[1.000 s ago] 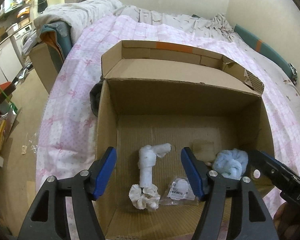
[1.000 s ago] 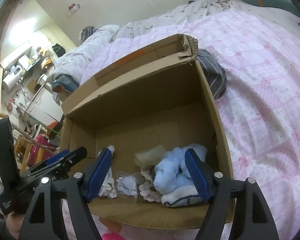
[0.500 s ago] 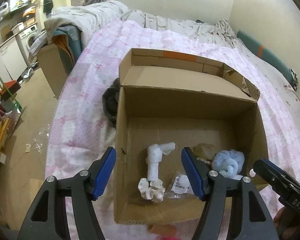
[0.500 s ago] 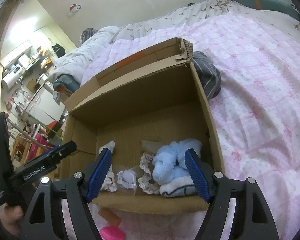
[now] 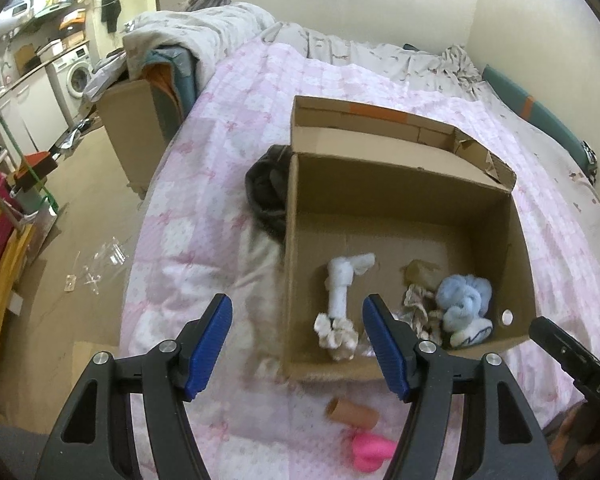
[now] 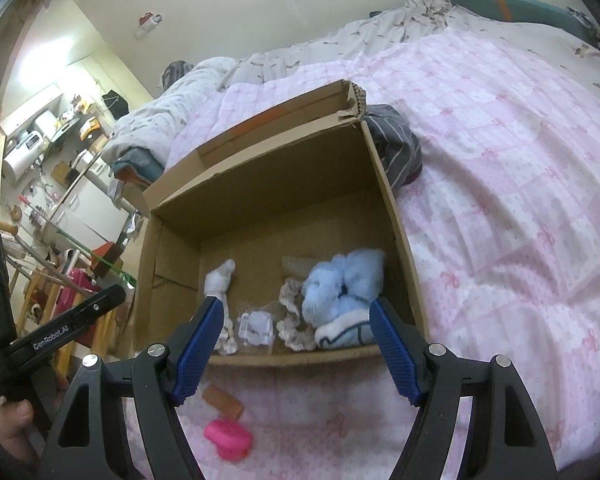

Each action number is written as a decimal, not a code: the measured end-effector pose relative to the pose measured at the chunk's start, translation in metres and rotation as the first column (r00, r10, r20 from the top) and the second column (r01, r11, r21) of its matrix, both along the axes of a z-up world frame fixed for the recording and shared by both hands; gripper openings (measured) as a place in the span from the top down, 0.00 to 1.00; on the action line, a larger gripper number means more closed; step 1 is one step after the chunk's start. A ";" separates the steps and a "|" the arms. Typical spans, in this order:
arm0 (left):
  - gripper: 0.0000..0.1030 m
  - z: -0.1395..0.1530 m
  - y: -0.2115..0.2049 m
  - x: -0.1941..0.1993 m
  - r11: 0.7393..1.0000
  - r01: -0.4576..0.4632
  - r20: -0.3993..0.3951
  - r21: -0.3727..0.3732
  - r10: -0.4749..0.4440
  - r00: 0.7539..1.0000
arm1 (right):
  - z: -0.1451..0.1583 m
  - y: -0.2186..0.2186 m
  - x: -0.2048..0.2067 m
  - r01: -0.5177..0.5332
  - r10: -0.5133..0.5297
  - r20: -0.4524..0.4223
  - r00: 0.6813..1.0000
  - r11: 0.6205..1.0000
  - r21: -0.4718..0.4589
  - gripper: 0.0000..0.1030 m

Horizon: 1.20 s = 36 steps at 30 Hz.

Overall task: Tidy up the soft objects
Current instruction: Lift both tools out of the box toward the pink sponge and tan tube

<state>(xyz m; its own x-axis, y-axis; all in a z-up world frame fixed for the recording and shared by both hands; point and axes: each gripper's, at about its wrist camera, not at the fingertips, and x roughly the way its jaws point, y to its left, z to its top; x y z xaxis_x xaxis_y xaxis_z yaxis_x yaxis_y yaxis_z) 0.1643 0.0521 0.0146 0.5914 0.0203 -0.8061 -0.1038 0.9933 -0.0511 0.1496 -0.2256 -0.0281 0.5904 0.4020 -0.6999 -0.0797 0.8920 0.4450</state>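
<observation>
An open cardboard box sits on the pink bed. Inside lie a white rolled sock, a cream scrunchie, a lace scrunchie, a fluffy blue soft item and a small plastic packet. In front of the box on the bed lie a tan sponge roll and a pink soft item. My left gripper is open and empty, above the box's near left corner. My right gripper is open and empty, above the box's near wall.
A dark garment lies by the box's left wall, and a grey striped one by its right wall. The bed edge drops to a floor with scattered plastic. A second cardboard box and crumpled bedding stand beyond.
Both grippers have pulled back and up from the box, staying open. The tan roll and pink item in front of the box have come into view.
</observation>
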 end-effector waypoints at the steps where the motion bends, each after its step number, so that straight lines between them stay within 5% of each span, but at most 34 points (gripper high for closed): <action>1: 0.37 0.001 0.001 -0.003 1.000 -0.002 -0.001 -0.003 0.002 1.000 | 0.000 0.000 -0.004 -0.001 0.001 -0.001 1.000 1.000 -0.001 0.22; 36: 0.37 -0.025 0.014 -0.097 0.998 -0.066 -0.078 -0.019 0.065 0.995 | -0.005 0.030 -0.078 -0.077 0.076 -0.056 0.996 0.997 -0.016 0.22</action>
